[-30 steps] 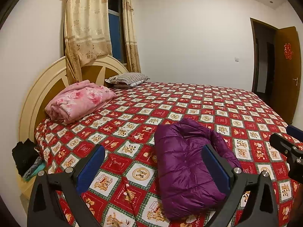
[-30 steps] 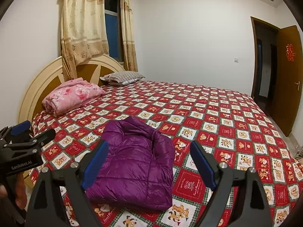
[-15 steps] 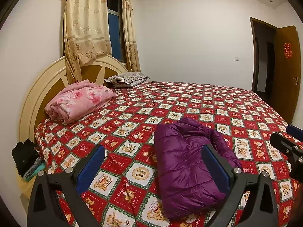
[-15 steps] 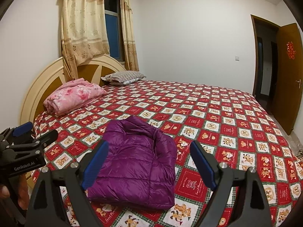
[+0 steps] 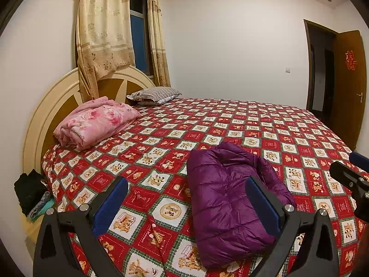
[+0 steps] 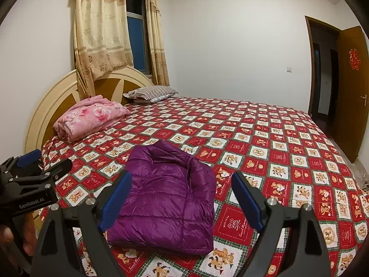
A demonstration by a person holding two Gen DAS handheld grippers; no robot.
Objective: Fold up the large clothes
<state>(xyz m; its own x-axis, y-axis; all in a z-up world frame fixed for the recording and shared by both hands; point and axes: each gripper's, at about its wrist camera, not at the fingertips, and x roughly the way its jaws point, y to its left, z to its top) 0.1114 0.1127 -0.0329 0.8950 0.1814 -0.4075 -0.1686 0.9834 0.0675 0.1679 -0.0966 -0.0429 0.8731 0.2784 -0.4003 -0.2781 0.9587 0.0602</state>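
- Nothing changed vs a sec ago: we're holding both tools still, jacket unmoved.
- Left gripper [image 5: 185,204] & right gripper [image 6: 182,200]: jaws wide apart, empty, above the bed [image 6: 288,138].
- Purple jacket [image 6: 166,198] lies folded at near edge, so fold looks done, or we're pausing.

"GenRobot.AI", white lettering on the black body of the left gripper [image 6: 43,168]. Red double-happiness paper sign on the open wooden door [image 6: 351,92].
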